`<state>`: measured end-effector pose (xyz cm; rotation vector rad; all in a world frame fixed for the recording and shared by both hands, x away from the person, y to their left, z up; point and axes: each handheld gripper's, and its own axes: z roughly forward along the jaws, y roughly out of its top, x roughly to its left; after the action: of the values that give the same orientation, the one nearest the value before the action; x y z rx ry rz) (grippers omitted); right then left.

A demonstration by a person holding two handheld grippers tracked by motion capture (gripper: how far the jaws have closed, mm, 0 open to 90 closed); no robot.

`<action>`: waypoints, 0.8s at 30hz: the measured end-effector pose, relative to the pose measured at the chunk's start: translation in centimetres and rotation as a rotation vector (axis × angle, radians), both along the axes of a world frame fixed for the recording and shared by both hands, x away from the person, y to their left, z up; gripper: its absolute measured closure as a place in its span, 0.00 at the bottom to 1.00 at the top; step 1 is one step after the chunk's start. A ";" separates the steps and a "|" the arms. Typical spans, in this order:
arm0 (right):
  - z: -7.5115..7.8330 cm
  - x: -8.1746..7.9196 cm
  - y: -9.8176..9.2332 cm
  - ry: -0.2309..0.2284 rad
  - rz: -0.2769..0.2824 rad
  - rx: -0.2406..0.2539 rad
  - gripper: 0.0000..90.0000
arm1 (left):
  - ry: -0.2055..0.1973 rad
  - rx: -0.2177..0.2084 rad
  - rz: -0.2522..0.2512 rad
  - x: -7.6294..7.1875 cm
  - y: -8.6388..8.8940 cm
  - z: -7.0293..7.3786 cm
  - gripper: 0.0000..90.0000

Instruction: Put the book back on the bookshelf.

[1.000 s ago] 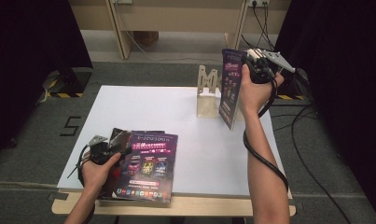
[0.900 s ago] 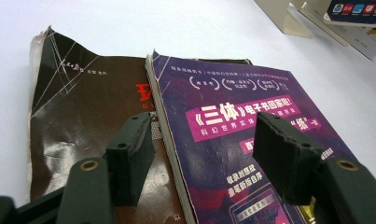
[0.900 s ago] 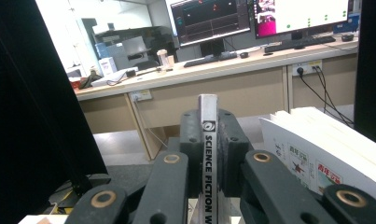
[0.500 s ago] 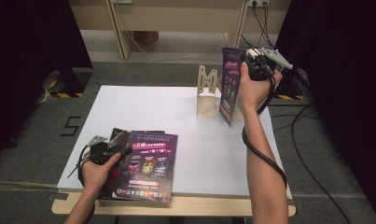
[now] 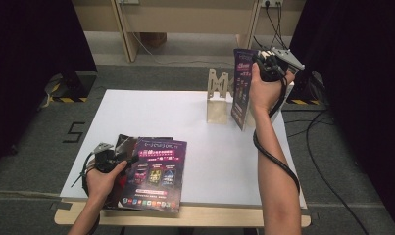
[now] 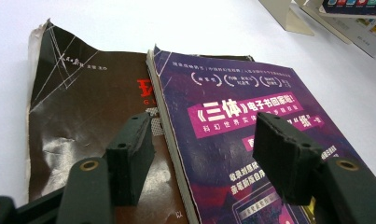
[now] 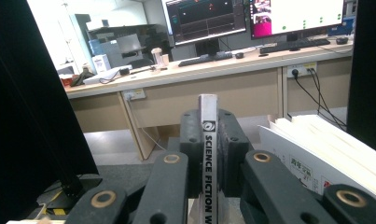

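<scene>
Magazine held upright beside the stand

Little has changed: right gripper (image 5: 260,63) stays clamped on the magazine (image 5: 241,90); left gripper (image 6: 204,154), jaws wide, hovers above the stack (image 6: 251,116).

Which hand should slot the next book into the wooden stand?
Right. The right gripper already clamps a book upright beside the stand. The left gripper hangs open over the books lying flat, far from it.
</scene>
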<state>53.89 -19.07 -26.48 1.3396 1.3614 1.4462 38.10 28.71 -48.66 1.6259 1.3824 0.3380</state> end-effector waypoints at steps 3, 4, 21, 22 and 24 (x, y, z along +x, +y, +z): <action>0.0 0.2 0.0 0.001 -0.001 -0.001 0.93 | 0.002 0.002 -0.001 0.0 0.0 0.0 0.41; 0.0 0.2 0.0 0.000 -0.001 -0.002 0.93 | 0.002 0.002 -0.001 0.0 0.0 0.0 0.41; -0.3 1.3 0.1 0.007 -0.016 -0.012 0.93 | 0.011 0.002 0.000 0.0 0.1 -0.2 0.41; -0.3 1.4 0.0 0.008 -0.015 -0.012 0.93 | 0.010 0.002 0.000 0.0 0.1 -0.2 0.41; -0.4 1.5 0.0 0.005 -0.017 -0.014 0.93 | 0.011 0.003 -0.001 0.0 0.1 -0.2 0.41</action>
<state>55.34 -19.04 -26.86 1.3435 1.3578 1.4211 38.10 28.79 -48.90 1.6326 1.3900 0.3314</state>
